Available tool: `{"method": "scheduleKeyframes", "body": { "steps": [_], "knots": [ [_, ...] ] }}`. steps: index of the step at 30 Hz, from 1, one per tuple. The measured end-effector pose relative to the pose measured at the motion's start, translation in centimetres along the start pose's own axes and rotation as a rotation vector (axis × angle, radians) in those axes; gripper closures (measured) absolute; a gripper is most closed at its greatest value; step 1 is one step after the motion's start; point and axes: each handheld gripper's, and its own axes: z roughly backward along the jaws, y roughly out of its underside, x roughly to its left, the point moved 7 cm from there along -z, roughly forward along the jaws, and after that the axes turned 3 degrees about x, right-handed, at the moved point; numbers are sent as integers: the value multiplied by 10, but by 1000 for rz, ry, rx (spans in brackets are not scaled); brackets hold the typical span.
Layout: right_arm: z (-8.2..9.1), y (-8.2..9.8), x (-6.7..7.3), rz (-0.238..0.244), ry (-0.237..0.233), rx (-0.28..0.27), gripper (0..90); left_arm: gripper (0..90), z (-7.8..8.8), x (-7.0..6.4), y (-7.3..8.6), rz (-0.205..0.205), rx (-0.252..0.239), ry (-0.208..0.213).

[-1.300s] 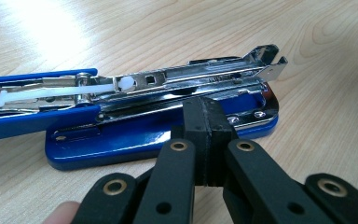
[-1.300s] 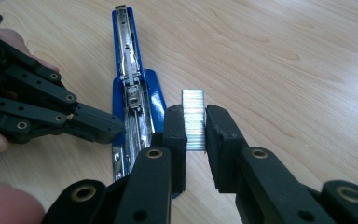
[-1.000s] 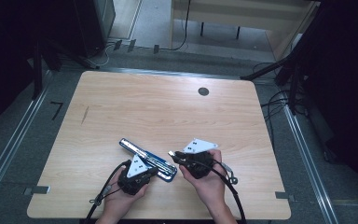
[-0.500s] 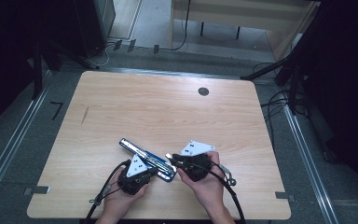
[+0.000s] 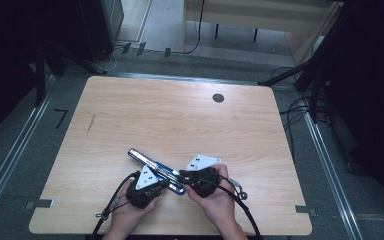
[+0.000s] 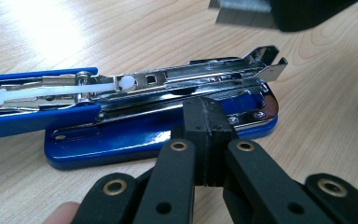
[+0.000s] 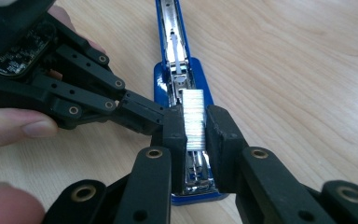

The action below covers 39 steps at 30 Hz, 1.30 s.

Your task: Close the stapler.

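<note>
Stapler [image 5: 155, 170] lying opened at desk [image 5: 180, 120] 6 o'clock | staple strip [image 7: 195, 119] held between right gripper [image 7: 196, 126] fingers above magazine, judged for loading | base pinned by left gripper [image 6: 207, 135], fingers closed together, apparently for steadying.

In the high view the wooden surface [image 5: 180, 125] is evenly and softly lit from above, while the room around it falls into deep shadow, nearly black at the left and right edges. The picture is a little soft and grainy, with small detail smeared. In the left gripper view a washed-out glare patch sits on the wood at the upper left, the blue stapler [image 6: 158, 126] carries bright reflections on its chrome, and the dark shape at the top edge is blurred. In the right gripper view the staple strip [image 7: 194, 119] gleams pale, the nearest fingers [image 7: 14, 123] are out of focus, and the far wood softens.
</note>
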Motion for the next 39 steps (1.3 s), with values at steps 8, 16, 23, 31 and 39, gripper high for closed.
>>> {"method": "scheduleKeyframes", "body": {
  "steps": [8, 16, 23, 31, 39],
  "knots": [
    [-12, 4, 3, 9, -10, 44, 799, 900, 0, 0, 0, -2, 0, -2],
    [-17, 7, 3, 5, -10, 72, 799, 900, 0, 0, 0, -1, 0, -1],
    [-20, 8, 1, 2, -3, 88, 799, 900, 0, 0, 0, -2, 0, -1],
    [-20, 8, -1, 7, -7, 93, 799, 900, 0, 0, 0, -2, 0, -1],
    [-21, 8, 1, 15, -17, 90, 799, 900, 0, 0, 0, -2, 0, -1]
  ]
}}
